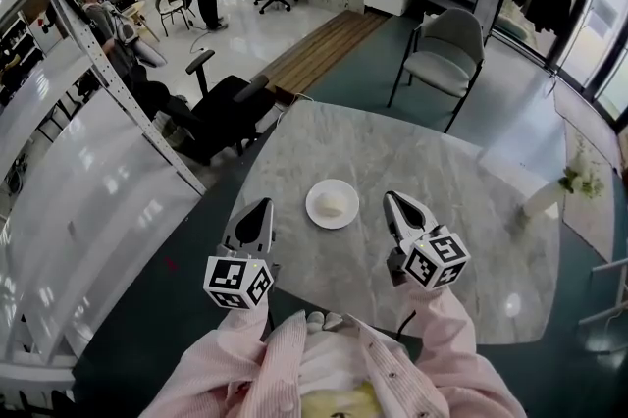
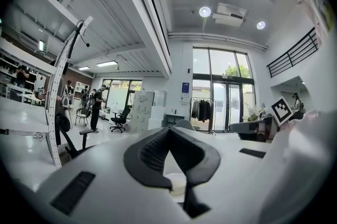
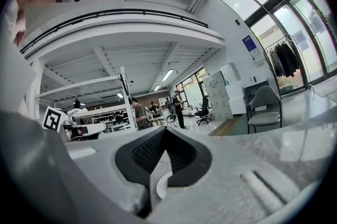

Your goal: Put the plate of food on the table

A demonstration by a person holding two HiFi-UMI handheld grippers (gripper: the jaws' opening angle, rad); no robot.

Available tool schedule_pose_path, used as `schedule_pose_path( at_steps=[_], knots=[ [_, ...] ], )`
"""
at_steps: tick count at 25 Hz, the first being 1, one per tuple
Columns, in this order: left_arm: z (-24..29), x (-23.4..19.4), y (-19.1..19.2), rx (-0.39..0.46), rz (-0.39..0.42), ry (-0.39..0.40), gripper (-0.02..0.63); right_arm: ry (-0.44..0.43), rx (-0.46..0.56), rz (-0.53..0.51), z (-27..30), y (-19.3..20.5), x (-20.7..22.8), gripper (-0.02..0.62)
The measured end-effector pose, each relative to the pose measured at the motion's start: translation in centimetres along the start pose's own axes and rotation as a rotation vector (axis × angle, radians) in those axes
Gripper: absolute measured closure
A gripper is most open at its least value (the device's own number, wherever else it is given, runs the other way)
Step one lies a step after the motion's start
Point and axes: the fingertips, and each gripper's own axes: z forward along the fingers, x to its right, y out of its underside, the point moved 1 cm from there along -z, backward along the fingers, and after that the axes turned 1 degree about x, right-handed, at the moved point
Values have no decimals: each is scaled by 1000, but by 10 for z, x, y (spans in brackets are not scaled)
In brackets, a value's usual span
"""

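Left hand-held gripper (image 1: 263, 205), right hand-held gripper (image 1: 391, 197), plate (image 1: 333, 204) between, mid table (image 1: 392, 141)

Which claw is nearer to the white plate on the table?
Right, though only slightly. The right claw is just right of the plate; the left claw is on its left, a little farther away. Neither touches it.

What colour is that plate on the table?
The plate is plain white; the head view shows it best.

You're working in bright, even daylight from the tall windows (image 2: 221, 86), helped by round ceiling lights (image 2: 205, 11). Your table (image 1: 471, 200) carries soft glare and faint shadows. Both gripper views bend hard toward dark round edges, and whatever is nearest the lens looks soft.
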Motion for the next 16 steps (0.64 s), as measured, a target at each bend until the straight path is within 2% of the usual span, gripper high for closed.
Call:
schedule_pose_path(
  at_steps=[9, 16],
  knots=[
    [0, -3, 6, -6, -5, -12, 614, 21, 3, 6, -3, 2, 6, 591],
    [1, -10, 6, -7, -13, -24, 614, 80, 16, 10, -4, 0, 16, 591]
  ],
)
